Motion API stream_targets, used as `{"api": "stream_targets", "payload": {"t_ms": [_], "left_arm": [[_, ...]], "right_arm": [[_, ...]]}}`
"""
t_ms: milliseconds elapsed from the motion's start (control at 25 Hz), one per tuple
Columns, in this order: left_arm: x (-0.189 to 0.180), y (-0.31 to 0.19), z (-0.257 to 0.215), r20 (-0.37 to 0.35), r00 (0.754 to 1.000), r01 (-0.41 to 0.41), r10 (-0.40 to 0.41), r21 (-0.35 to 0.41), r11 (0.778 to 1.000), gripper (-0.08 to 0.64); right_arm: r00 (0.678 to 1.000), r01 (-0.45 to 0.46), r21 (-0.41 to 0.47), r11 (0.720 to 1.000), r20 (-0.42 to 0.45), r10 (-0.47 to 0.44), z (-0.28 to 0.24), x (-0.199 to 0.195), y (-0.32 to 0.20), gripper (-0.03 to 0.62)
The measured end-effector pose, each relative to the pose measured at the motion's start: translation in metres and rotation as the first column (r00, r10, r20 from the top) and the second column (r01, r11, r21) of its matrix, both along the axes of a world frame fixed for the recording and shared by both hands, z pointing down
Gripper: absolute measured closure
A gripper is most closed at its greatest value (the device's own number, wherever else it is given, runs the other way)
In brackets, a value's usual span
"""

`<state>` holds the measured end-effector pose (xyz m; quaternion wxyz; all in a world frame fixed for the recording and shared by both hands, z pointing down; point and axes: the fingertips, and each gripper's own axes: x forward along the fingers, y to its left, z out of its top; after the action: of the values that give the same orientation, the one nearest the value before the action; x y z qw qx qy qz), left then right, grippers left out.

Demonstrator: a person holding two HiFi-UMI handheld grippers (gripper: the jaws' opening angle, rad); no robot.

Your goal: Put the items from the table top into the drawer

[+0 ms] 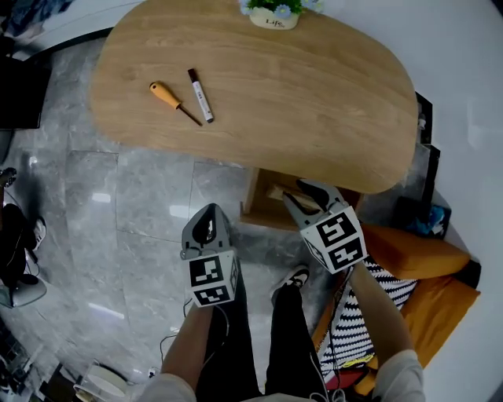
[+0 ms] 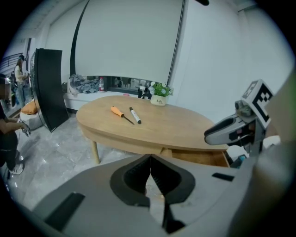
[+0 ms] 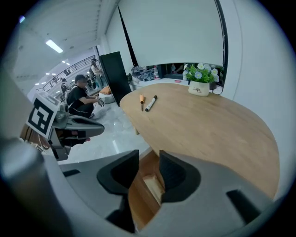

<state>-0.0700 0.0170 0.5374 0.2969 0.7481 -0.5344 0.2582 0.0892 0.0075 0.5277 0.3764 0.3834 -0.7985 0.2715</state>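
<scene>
An orange-handled screwdriver (image 1: 174,102) and a marker (image 1: 200,95) lie side by side on the oval wooden table (image 1: 314,94), towards its left end. Under the table's near edge the wooden drawer (image 1: 263,206) stands pulled out. My left gripper (image 1: 207,220) hovers over the floor in front of the table, shut and empty; its pads (image 2: 150,159) meet. My right gripper (image 1: 308,196) hangs over the open drawer (image 3: 143,190), open with nothing between its fingers (image 3: 149,162). From both gripper views the screwdriver (image 2: 121,112) (image 3: 141,102) and marker (image 2: 135,115) (image 3: 150,103) are far off.
A white pot of flowers (image 1: 274,12) stands at the table's far edge. A pale block (image 3: 152,185) lies inside the drawer. Orange cushions (image 1: 424,259) and a striped cloth sit on the right. A person (image 3: 81,99) crouches on the grey tiled floor (image 1: 141,204) beyond the table.
</scene>
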Motion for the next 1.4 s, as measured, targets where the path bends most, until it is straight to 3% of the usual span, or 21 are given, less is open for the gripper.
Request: {"api": "stream_targets", "payload": {"t_ms": [400,680,1400], "left_arm": [[-0.096,-0.064,-0.017,0.061,0.997,0.051,-0.054,0.051,0.997,0.551],[-0.152,-0.097,-0.012,0.068,0.989,0.128,-0.131,0.043,0.991,0.549],[-0.183,-0.136,0.031,0.060,0.990,0.132,-0.131,-0.017,0.991,0.549]], "right_arm": [[0.998,0.046,0.049,0.998,0.037,-0.048,-0.010,-0.100,-0.102,0.460],[0.999,0.028,0.038,0.999,0.038,-0.029,-0.003,-0.140,-0.153,0.462],[0.996,-0.073,0.003,0.997,-0.042,0.074,0.056,-0.168,-0.231,0.460]]}}
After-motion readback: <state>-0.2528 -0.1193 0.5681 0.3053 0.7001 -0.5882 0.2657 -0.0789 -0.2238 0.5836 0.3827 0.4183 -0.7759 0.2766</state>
